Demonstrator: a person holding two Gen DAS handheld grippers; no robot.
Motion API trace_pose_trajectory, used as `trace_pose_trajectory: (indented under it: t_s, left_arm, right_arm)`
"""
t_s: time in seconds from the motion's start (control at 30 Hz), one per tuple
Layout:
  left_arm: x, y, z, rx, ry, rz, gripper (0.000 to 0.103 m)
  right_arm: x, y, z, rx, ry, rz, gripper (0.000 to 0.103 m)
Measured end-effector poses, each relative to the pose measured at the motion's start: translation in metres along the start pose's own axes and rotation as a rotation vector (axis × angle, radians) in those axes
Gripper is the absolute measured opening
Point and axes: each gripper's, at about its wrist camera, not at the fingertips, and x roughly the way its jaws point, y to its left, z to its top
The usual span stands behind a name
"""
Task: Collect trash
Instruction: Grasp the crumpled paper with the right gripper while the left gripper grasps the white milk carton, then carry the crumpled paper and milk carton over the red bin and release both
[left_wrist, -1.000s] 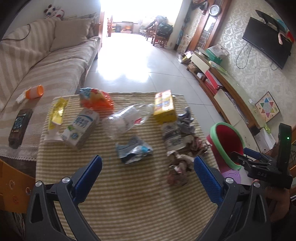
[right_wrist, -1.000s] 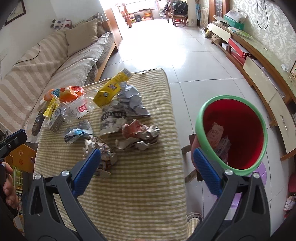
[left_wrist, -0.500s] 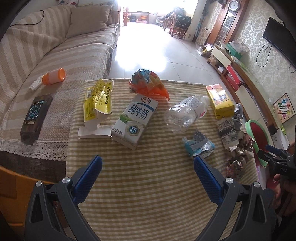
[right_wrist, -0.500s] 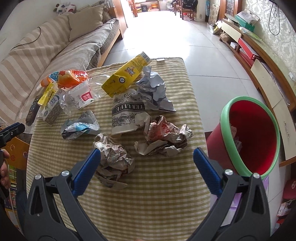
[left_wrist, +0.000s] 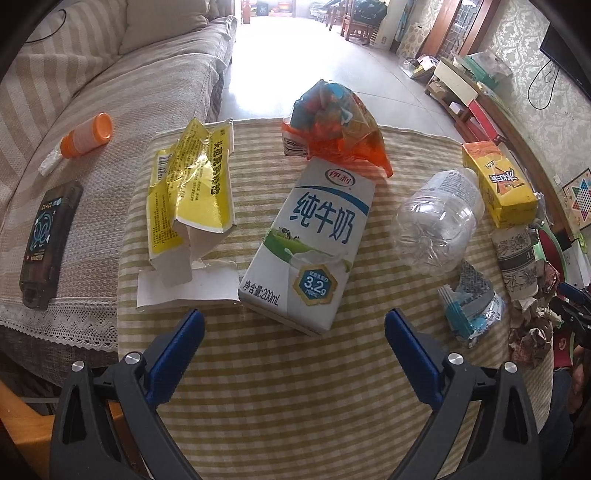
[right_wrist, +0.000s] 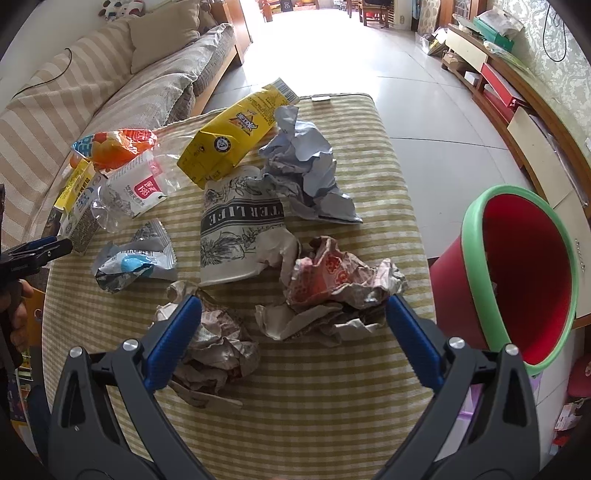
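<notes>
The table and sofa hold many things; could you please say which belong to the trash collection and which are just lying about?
For the job: milk carton, clear bottle, crumpled paper, red bin.
Just lying about: orange-capped bottle, dark bottle, both on the sofa.

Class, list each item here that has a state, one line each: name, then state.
left gripper: open, empty
right gripper: open, empty
milk carton: lying flat
plastic bottle: crushed, on its side
yellow box: torn open
bin: open, tilted
</notes>
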Motion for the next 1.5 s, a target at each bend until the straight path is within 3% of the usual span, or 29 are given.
trace_pose_trajectory:
  t_s: [0.2, 0.57, 0.67, 0.73, 0.8, 0.9, 1.0, 1.17, 1.5]
  left_arm:
    - [0.015, -0.002, 0.008, 0.02, 0.01, 0.005, 0.092]
    - [0.022, -0.011, 0.009, 0.059, -0.007, 0.052, 0.089]
    - [0.02, -0.013, 0.009, 0.061, -0.021, 0.058, 0.084]
    - [0.018, -0.014, 0.008, 0.055, -0.026, 0.06, 0.067]
    - [0.016, -0.016, 0.006, 0.049, -0.029, 0.06, 0.057]
    - [0.015, -0.017, 0.004, 0.037, -0.033, 0.049, 0.056]
    - [0.011, -0.018, -0.001, 0.033, -0.047, 0.047, 0.056]
    - [-0.003, -0.021, -0.012, 0.011, -0.072, 0.035, 0.056]
    - [-0.042, -0.022, -0.045, -0.046, -0.132, 0.006, 0.054]
  right_arm:
    - [-0.002, -0.005, 0.005, 0.018, -0.037, 0.001, 0.098]
    - [0.021, -0.019, 0.003, 0.043, 0.011, -0.033, 0.098]
    - [0.022, -0.023, 0.001, 0.044, 0.01, -0.04, 0.091]
    - [0.022, -0.027, 0.0, 0.046, 0.006, -0.05, 0.083]
    - [0.02, -0.033, 0.0, 0.062, 0.002, -0.05, 0.072]
    - [0.017, -0.039, 0.0, 0.073, -0.007, -0.054, 0.055]
    - [0.013, -0.043, 0.0, 0.077, -0.011, -0.039, 0.047]
    - [0.003, -0.042, -0.001, 0.075, -0.024, -0.021, 0.041]
    - [-0.031, -0.026, -0.01, 0.051, -0.073, 0.016, 0.041]
